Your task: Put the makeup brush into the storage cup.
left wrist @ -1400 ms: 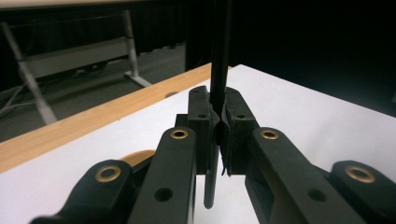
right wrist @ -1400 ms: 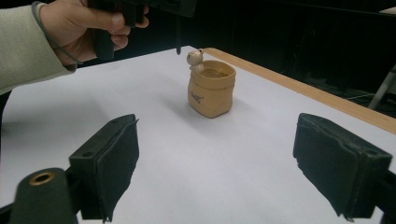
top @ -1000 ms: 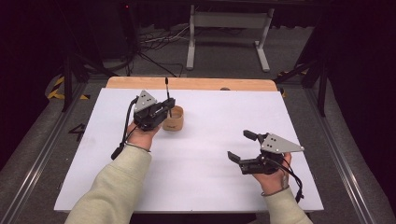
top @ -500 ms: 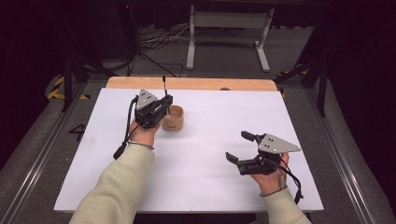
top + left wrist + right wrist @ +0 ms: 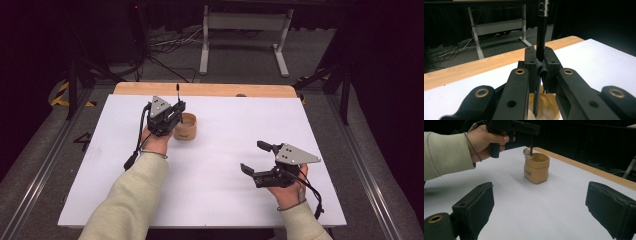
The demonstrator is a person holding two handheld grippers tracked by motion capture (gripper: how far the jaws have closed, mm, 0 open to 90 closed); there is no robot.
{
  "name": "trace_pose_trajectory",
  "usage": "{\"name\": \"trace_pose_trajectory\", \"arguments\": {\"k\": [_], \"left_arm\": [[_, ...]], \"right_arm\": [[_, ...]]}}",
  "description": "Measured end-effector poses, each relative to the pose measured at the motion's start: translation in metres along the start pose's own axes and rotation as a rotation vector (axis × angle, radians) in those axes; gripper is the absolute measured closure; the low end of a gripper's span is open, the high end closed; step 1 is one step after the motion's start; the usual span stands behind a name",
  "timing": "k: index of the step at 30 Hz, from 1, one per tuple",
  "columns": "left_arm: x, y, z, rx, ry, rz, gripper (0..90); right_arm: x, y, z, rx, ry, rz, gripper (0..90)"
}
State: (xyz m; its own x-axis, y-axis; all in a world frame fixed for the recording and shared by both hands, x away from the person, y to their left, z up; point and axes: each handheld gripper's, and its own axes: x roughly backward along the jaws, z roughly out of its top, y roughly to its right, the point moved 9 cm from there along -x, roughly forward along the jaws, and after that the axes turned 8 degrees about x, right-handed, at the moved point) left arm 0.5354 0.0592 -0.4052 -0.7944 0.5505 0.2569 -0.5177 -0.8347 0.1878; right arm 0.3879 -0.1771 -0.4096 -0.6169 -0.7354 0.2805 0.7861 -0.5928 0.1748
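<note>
Black jaws of left gripper [image 5: 540, 71] clamped on thin black stick [image 5: 541, 32], stick upright, lower end dipping into tan cup [image 5: 184, 127] directly below; small pale round thing [image 5: 526, 151] at cup rim beside stick. Left hand [image 5: 156, 140] and cream sleeve [image 5: 127, 200] reach in from near edge. Cup stands on white table cover [image 5: 225, 150], toward far left part, short of bare wooden strip [image 5: 250, 90]. Right gripper [image 5: 257, 159] well apart at near right, jaws spread wide, nothing between them, hovering low over cover
</note>
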Motion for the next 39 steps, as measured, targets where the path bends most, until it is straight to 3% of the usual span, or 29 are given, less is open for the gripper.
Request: {"name": "trace_pose_trajectory", "arguments": {"k": [8, 33, 36, 39], "left_arm": [[-0.005, 0.000, -0.006, 0.004, -0.021, -0.001, 84.1], [-0.018, 0.003, -0.029, -0.053, -0.127, 0.008, 84.1], [-0.017, 0.005, -0.030, -0.027, -0.133, -0.020, 83.1], [-0.013, 0.007, -0.026, -0.013, -0.114, -0.066, 69.5]], "right_arm": [[-0.001, -0.001, -0.001, -0.002, -0.002, 0.002, 8.6], [-0.001, 0.000, -0.003, -0.016, -0.010, 0.013, 8.4], [-0.001, 0.000, -0.003, -0.019, -0.011, 0.011, 8.2], [-0.002, 0.001, -0.003, -0.022, -0.010, 0.011, 8.1]]}}
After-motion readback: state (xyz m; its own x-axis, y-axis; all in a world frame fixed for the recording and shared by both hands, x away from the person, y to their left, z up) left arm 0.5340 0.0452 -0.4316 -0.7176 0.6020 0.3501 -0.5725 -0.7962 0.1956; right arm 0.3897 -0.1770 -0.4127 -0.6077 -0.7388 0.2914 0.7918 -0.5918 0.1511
